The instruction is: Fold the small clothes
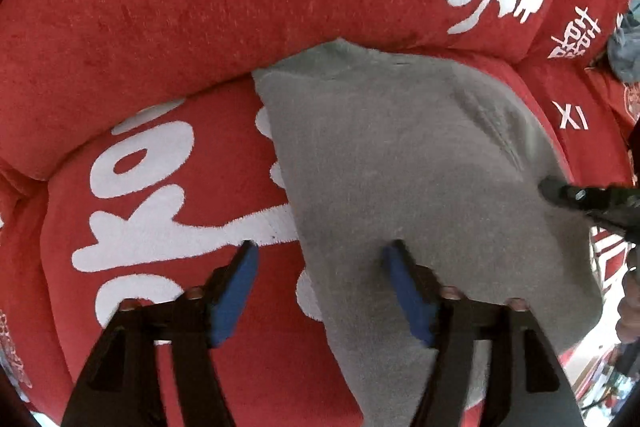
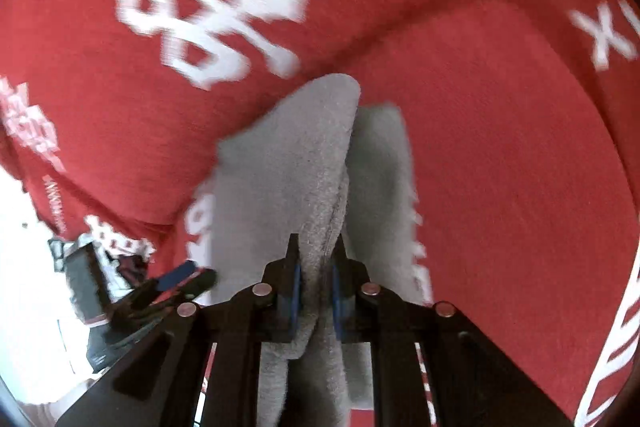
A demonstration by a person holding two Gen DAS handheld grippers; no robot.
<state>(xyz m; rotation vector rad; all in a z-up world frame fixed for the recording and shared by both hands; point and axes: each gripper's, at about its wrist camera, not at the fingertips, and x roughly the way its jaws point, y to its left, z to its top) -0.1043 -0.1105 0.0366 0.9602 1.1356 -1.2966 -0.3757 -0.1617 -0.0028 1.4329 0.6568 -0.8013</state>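
The grey cloth [image 1: 400,167] looks to me soft, light and limp, a fleecy thing that sags wherever it isn't held, so I judge it best taken at an edge or corner, pinching both layers of a fold together.

It lies on a red sofa cushion [image 1: 160,367] printed with white characters, reaching from the middle of my left view down to the lower right, its top corner up against the red back cushion [image 1: 160,7].

My left claw [image 1: 320,251] stands apart, holding nothing: one blue pad [image 1: 236,291] over bare cushion, the other over the cloth's left edge, which runs between them.

My right claw [image 2: 316,267] is clamped on the cloth [image 2: 304,163] at a bunched fold, low in the middle of its view, with the fabric running away towards the frame's centre.
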